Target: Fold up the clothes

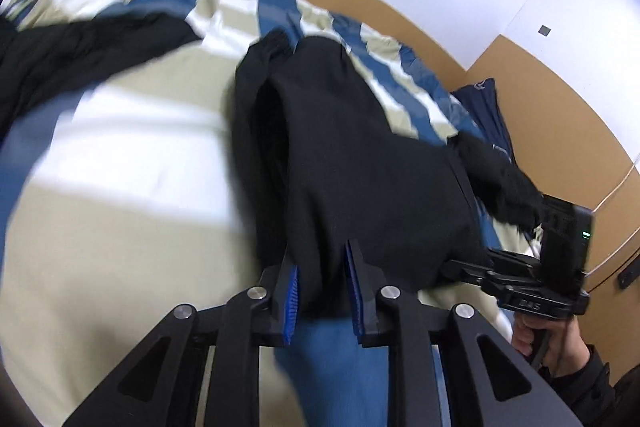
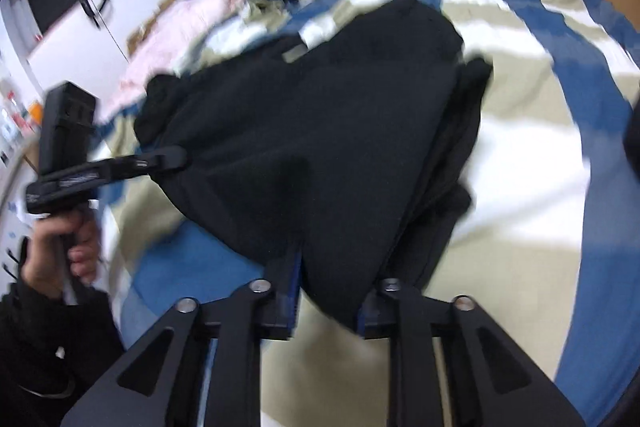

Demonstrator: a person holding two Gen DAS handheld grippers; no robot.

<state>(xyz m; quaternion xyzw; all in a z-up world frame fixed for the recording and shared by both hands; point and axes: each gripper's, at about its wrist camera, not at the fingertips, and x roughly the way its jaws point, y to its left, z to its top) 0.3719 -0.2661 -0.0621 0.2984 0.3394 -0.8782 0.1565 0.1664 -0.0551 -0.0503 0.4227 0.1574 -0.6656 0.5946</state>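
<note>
left gripper (image 1: 322,291) pinching black garment (image 1: 360,155) | right gripper (image 2: 328,291) pinching same hem | keep edges level, lower evenly onto bed (image 1: 120,155)

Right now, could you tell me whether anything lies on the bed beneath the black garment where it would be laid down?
Nothing visible does. Both the left gripper and right gripper pinch the black garment, and the striped bedspread under it looks bare.
</note>
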